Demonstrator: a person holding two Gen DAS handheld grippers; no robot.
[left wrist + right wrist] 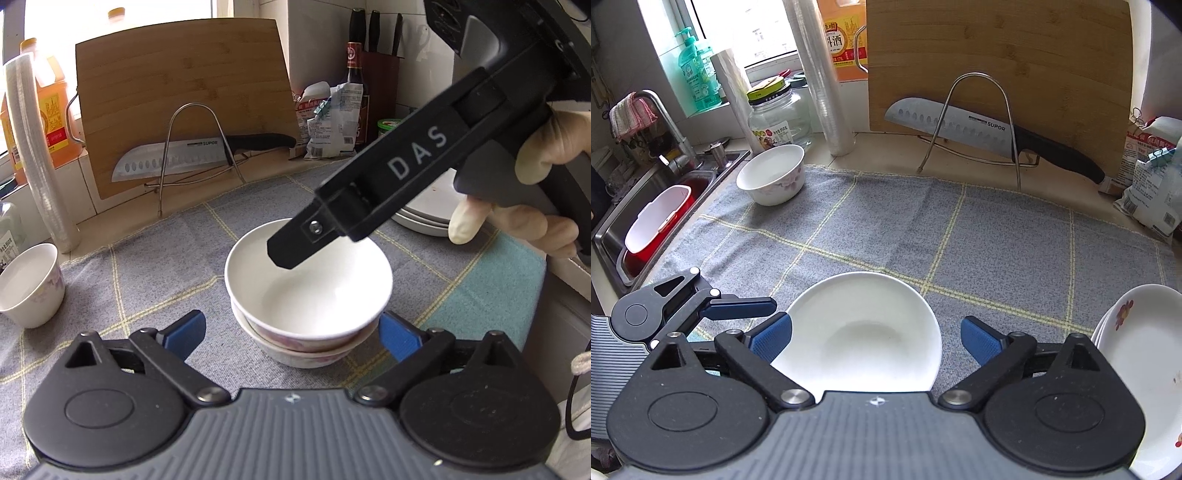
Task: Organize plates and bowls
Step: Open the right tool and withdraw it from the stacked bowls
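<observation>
Two white bowls (308,295) sit nested on the grey checked cloth (155,280). My left gripper (293,334) stands open around the stack, its blue pads (188,332) apart from the bowl walls. From above, my right gripper (877,339) is open too, and the top bowl (860,332) lies between its pads without being pressed. One black finger (369,192) of the right gripper hangs over the bowl's far rim. A single flowered bowl (772,179) stands near the sink. A stack of plates (1141,350) lies at the right.
A bamboo cutting board (997,62) and a large knife (960,127) in a wire rack stand at the back. The sink (639,206) holds a red basin at the left. A glass jar (775,118), stacked plastic cups (827,81) and food bags (1152,192) line the counter.
</observation>
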